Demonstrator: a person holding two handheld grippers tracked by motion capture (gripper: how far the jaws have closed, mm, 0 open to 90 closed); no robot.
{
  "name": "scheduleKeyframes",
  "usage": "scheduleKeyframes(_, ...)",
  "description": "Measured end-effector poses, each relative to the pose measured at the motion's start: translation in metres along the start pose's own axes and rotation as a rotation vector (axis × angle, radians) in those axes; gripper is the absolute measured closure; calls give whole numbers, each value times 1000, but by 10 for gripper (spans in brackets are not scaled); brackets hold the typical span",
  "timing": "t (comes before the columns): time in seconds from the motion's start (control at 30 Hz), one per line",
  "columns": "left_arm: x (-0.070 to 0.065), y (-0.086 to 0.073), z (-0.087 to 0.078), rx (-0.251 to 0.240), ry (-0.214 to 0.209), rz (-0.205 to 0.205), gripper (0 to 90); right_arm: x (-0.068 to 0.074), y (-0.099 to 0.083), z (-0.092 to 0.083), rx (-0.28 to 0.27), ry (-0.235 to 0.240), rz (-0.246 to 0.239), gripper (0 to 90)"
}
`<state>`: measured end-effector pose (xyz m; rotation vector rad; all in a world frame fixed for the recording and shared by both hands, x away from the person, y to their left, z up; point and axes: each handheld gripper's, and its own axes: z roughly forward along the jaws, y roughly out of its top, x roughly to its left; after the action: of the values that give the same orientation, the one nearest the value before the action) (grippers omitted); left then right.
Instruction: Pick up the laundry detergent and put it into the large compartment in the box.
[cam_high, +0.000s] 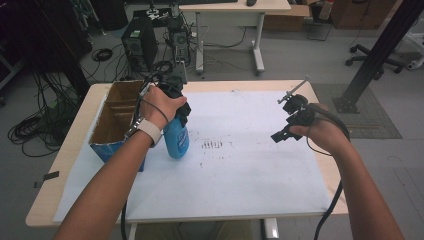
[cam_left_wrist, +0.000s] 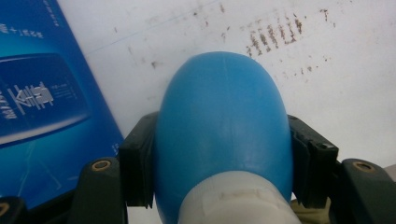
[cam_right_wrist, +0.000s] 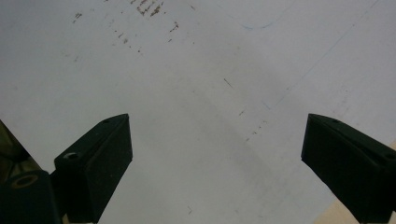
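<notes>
Blue plastic bottle (cam_high: 176, 139) held in left claw (cam_high: 175, 107), hanging base-down over white sheet (cam_high: 240, 165) on worktop (cam_high: 75, 145), just right of open cardboard box (cam_high: 112, 122). Whether the base touches the sheet or clears it: cannot tell from high view. In left gripper view, both pads clamped on the bottle's (cam_left_wrist: 223, 126) upper body, just below the white neck (cam_left_wrist: 236, 198); blue printed box side (cam_left_wrist: 42, 102) close alongside.

Judgement on handling: smooth, rounded, glossy shell, so likely slippery; oval section gives the flat pads little contact. Body probably thin-walled plastic, somewhat yielding under squeeze, not fragile. Weight unknown, contents not visible. Best hold near the shoulder, as now, where the taper toward the neck resists sliding downward; grip lower on the belly would tend to squirt out.

Right claw (cam_high: 287, 125) spread wide, nothing between the jaws, hovering over bare sheet (cam_right_wrist: 201, 93), well apart from the bottle.
</notes>
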<state>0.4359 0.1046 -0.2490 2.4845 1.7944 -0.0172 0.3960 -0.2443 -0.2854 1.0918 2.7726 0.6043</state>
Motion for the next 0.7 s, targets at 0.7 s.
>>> scheduleKeyframes(0.7,2,-5,-42,-5,7,2,373,1,2,-2,1,-3,-5,88)
